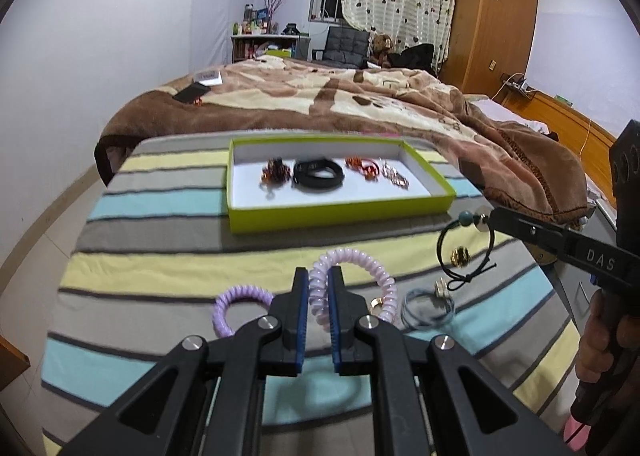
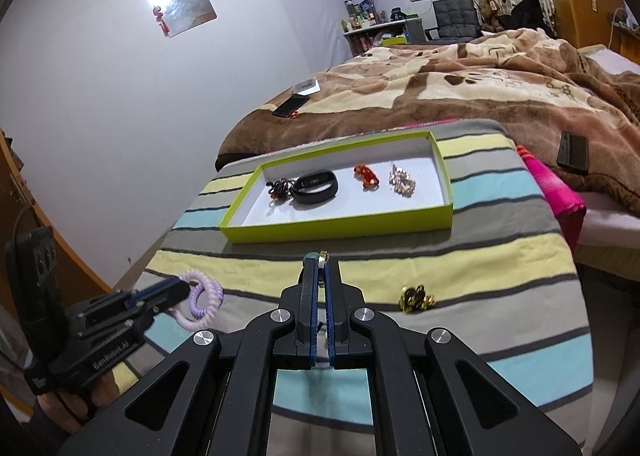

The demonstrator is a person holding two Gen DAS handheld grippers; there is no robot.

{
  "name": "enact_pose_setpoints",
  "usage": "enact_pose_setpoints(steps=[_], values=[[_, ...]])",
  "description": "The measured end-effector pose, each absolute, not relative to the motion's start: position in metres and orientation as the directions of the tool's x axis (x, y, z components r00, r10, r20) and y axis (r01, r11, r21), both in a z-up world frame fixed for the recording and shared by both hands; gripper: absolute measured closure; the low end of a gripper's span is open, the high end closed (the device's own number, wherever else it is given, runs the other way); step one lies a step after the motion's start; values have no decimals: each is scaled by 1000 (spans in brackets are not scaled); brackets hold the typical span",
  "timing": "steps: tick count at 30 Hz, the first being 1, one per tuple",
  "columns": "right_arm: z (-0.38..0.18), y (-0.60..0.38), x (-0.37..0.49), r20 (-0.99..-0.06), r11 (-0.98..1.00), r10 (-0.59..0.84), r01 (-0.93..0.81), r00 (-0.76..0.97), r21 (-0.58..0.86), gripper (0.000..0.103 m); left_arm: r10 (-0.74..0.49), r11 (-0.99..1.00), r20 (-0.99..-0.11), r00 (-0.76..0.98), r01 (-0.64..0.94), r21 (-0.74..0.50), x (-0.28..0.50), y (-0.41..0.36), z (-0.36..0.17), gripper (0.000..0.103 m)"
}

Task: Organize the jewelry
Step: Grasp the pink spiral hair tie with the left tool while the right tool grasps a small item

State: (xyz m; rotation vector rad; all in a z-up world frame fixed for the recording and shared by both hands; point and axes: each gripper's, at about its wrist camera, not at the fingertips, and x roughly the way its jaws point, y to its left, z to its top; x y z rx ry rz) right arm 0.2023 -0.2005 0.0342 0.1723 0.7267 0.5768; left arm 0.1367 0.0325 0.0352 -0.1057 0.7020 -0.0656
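The left gripper [image 1: 320, 276] is closed on a pale pink coil hair tie [image 1: 360, 272] above the striped cloth [image 1: 160, 256], the right gripper [image 2: 321, 268] pinches a black beaded hair tie [image 1: 466, 252], both before the green tray [image 1: 340, 215]

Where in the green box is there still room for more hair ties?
Inside the green box, the white floor along the near wall is bare, also the right end past the sparkly clip. The middle row is crowded: dark clip, black band, orange clip.

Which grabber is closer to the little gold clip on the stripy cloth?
The right gripper. It hangs just above the gold clip, holding a black hair tie. The left gripper is farther off to the side, clamping a pink spiral hair tie.
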Motion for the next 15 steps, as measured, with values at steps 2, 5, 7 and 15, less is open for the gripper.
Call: enact_pose_setpoints(steps=[2, 5, 7, 15], values=[[38, -201, 207, -574, 833, 552, -439, 605, 337, 100, -92, 993, -632, 769, 26, -113, 142, 35, 40, 93], [44, -201, 214, -568, 836, 547, -441, 616, 327, 100, -86, 994, -624, 777, 26, -104, 151, 38, 45, 93], [47, -201, 221, -563, 836, 547, -442, 620, 326, 100, -85, 994, -619, 781, 27, -102, 158, 41, 49, 93], [54, -199, 248, -559, 844, 535, -431, 633, 320, 100, -65, 996, -614, 786, 12, -90, 188, 47, 53, 93]])
